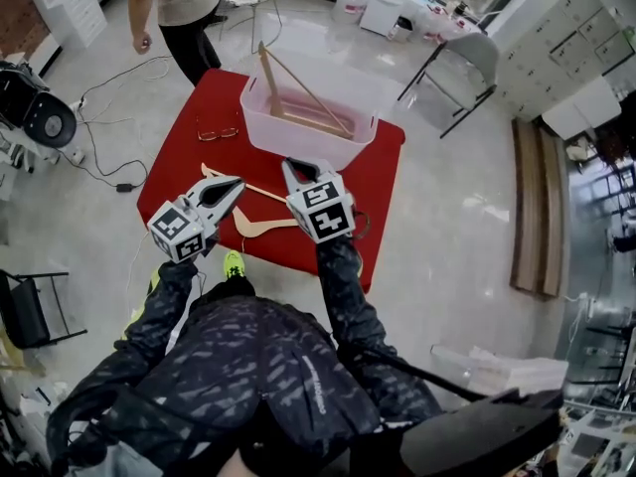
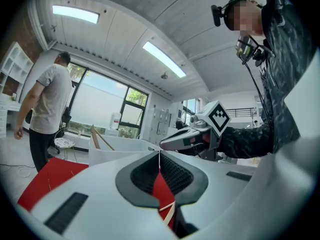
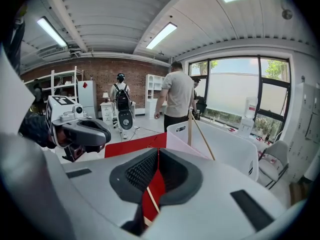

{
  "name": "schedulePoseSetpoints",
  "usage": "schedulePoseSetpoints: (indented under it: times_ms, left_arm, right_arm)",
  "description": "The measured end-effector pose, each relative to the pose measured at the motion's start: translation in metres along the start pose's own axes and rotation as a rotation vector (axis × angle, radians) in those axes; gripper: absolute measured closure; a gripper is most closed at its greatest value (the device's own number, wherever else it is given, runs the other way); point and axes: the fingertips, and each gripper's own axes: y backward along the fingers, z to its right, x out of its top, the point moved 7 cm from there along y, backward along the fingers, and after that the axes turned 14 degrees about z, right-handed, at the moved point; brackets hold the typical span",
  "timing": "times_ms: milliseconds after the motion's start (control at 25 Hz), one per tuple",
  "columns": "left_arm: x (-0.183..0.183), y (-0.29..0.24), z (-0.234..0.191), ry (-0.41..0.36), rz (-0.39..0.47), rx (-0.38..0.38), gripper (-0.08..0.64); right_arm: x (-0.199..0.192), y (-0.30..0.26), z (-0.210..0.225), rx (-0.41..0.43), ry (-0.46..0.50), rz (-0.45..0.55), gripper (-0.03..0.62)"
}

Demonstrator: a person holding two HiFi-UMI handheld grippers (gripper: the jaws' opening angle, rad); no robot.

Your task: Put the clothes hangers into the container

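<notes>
Room: a bright workshop with a pale floor. A red table [image 1: 177, 162] stands in the middle, and a person [image 1: 184, 8] stands past its far side.
Container [image 1: 298, 135]: a white tub at the table's far edge, with one wooden hanger [image 1: 298, 92] leaning inside it.
Loose hangers [image 1: 260, 225]: two, I think, lying on the red top under my grippers.
Left gripper [image 1: 237, 185]: jaws closed together, nothing held.
Right gripper [image 1: 291, 167]: the same, closed and empty, its tip near the tub.

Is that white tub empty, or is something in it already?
Not empty: one wooden hanger leans inside the tub, its corner poking above the rim. A second hanger lies outside on the red table.
</notes>
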Motion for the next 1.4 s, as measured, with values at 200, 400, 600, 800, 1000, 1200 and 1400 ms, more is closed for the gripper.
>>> schedulePoseSetpoints:
  times_ms: [200, 400, 600, 800, 1000, 1200, 1400]
  left_arm:
    - [-0.007, 0.013, 0.022, 0.005, 0.003, 0.031, 0.548]
    - [-0.022, 0.019, 0.054, 0.029, 0.0, 0.039, 0.548]
    - [-0.035, 0.026, 0.084, 0.05, -0.011, 0.047, 0.548]
    - [-0.047, 0.031, 0.105, 0.066, -0.011, 0.057, 0.548]
    - [-0.052, 0.036, 0.118, 0.074, -0.016, 0.059, 0.548]
    - [-0.061, 0.05, 0.117, 0.079, -0.014, 0.067, 0.548]
    - [-0.063, 0.061, 0.1, 0.104, -0.02, 0.103, 0.548]
  right_arm:
    - [-0.012, 0.021, -0.016, 0.022, -0.003, -0.002, 0.574]
    - [-0.029, 0.045, -0.031, 0.05, -0.004, -0.018, 0.574]
    - [-0.046, 0.067, -0.045, 0.076, -0.005, -0.038, 0.574]
    - [-0.062, 0.082, -0.055, 0.098, 0.005, -0.054, 0.574]
    - [-0.073, 0.085, -0.068, 0.135, 0.012, -0.075, 0.574]
    - [-0.09, 0.076, -0.081, 0.186, 0.003, -0.11, 0.571]
    - [-0.096, 0.055, -0.088, 0.225, -0.011, -0.152, 0.511]
